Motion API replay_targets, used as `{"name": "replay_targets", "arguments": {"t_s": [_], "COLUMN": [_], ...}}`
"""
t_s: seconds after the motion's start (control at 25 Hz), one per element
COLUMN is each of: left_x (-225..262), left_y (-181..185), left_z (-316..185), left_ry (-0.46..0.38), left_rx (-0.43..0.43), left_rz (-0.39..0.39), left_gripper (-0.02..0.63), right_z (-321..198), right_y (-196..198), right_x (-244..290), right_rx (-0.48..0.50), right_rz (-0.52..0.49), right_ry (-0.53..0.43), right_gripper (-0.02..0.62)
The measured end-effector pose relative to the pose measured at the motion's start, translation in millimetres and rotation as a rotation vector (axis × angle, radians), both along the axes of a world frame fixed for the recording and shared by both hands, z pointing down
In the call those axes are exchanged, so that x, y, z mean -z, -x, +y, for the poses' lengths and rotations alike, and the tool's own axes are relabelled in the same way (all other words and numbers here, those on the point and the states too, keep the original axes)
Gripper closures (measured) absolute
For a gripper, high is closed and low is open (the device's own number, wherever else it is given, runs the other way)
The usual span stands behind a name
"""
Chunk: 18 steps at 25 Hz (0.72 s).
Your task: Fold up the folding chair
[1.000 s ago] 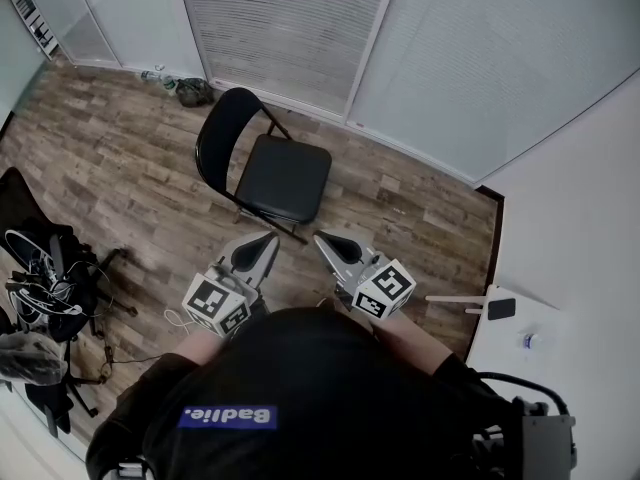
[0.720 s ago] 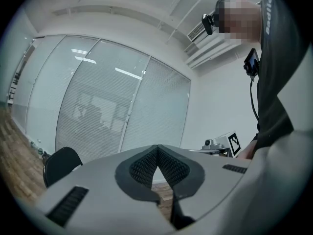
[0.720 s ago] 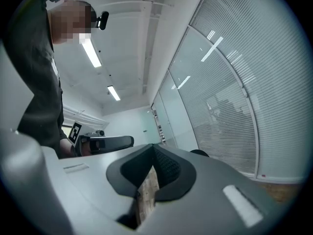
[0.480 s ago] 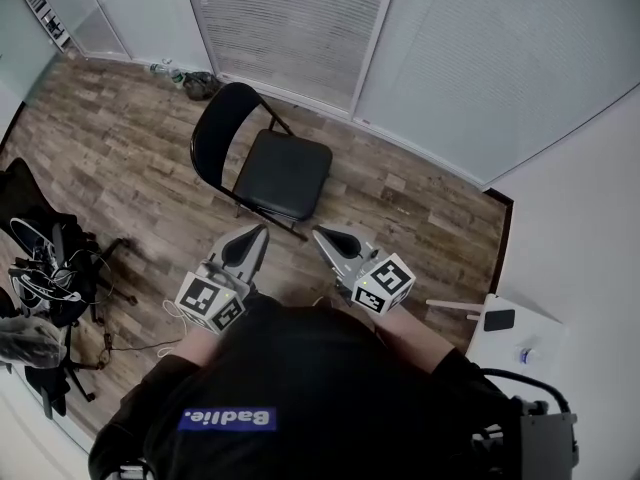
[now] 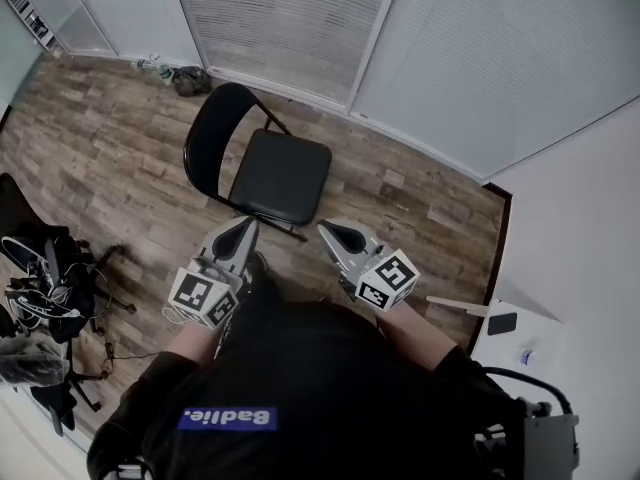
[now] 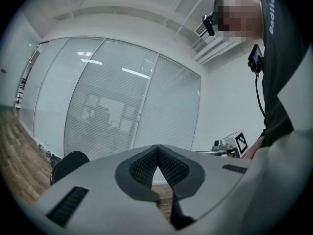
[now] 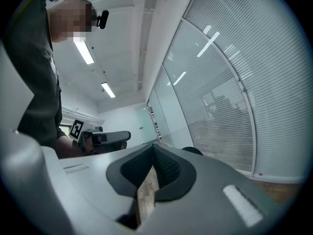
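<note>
The black folding chair stands unfolded on the wood floor, its curved backrest to the left of the seat. Both grippers hover just short of the seat's near edge and touch nothing. My left gripper is shut and empty, pointing at the chair's front left. My right gripper is shut and empty, off the front right corner. In the left gripper view the shut jaws fill the foreground, with the backrest low at the left. The right gripper view shows its shut jaws and the left gripper beyond.
Glass walls with blinds run behind the chair. A dark bag lies by the window. Bags, cables and a stand crowd the left. A white table at the right holds a phone.
Both grippers have moved forward and slightly lower, nearer the chair's front edge, the left one drifting leftward. Their jaws stay shut. The chair has not moved.
</note>
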<state>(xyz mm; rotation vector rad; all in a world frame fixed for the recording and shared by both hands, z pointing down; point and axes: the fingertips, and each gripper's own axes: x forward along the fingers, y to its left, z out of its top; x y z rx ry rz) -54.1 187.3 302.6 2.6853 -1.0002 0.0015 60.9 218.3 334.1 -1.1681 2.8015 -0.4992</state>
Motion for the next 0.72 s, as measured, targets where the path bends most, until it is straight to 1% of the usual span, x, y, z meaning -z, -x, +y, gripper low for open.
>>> {"name": "replay_targets", "arguments": {"t_s": [0.32,0.48,0.6,0.72], "left_x": [2,-4,-8,-5], "left_y": [41,60,64,59], "left_z": [-101,-145,-166,-182], "left_ry": [-0.005,0.005,0.002,0.002], "left_rx": [-0.08,-0.116,-0.16,-0.19], "left_rz": [0.001,-0.001,0.0,0.016], "left_gripper": [0.601,0.601,0.601,0.601], "right_z": [-92,-134,-159,-177], "right_y": [25,35,39,38], "right_x": [-1,-2,-5,-13], "right_rx": [-0.115,-0.171,-0.202,-0.219], "right_rz": [0.007,0.032,0.048,0.051], "right_ry": [0.044,0.04,0.033,0.05], "right_gripper": [0.594,0.594,0.595,0.594]}}
